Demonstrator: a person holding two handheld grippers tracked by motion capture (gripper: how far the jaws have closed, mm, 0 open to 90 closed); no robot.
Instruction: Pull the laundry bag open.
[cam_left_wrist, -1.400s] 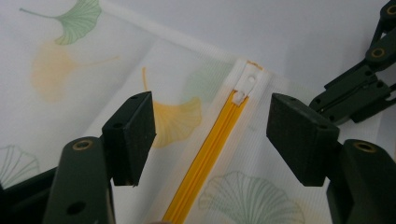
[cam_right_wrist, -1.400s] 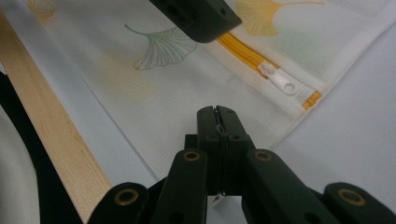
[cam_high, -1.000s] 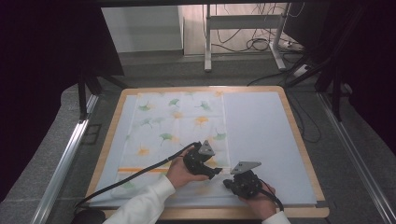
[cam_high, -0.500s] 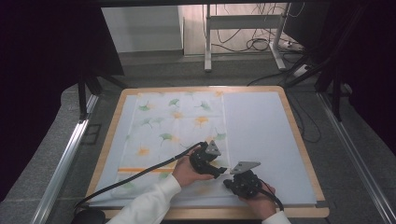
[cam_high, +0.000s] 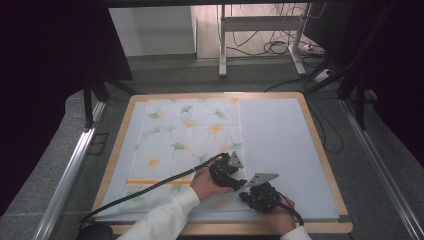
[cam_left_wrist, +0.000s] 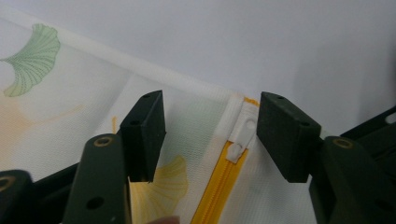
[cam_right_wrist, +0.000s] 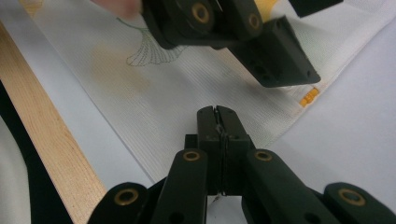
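Two hand-held grippers work close together at the near edge of the wooden-rimmed bench (cam_high: 320, 150), which is covered by a pale blue-white sheet (cam_high: 280, 145). White fabric pouch printed with green and orange ginkgo leaves (cam_high: 185, 140) lies flat on the left half of the sheet, running from the far edge down to the near edge.

Left hand-held gripper (cam_left_wrist: 210, 135): jaws spread wide, nothing between the pads. It hovers over the pouch's near right corner. In the left gripper view the gap frames a white zipper pull (cam_left_wrist: 243, 135) sitting at the end of a yellow-orange zipper (cam_left_wrist: 219, 186); neither pad touches it. Pouch's hemmed edge runs just beyond the pull, bare sheet past that. Left hand (cam_high: 205, 184) grips the body, white sleeve (cam_high: 160, 220) coming in from the near side, black cable (cam_high: 150, 185) trailing left across the pouch.

Right hand-held gripper (cam_right_wrist: 217, 116): jaws pressed together, tips meeting at the pouch's edge just short of the corner. Cannot tell whether fabric is pinched between them. Its view shows the left unit's pad just beyond, and a small orange zipper end (cam_right_wrist: 309, 97) at the corner. Wooden rim strip is at that view's left.

High view: right unit sits just right and nearer than the left one, almost touching.
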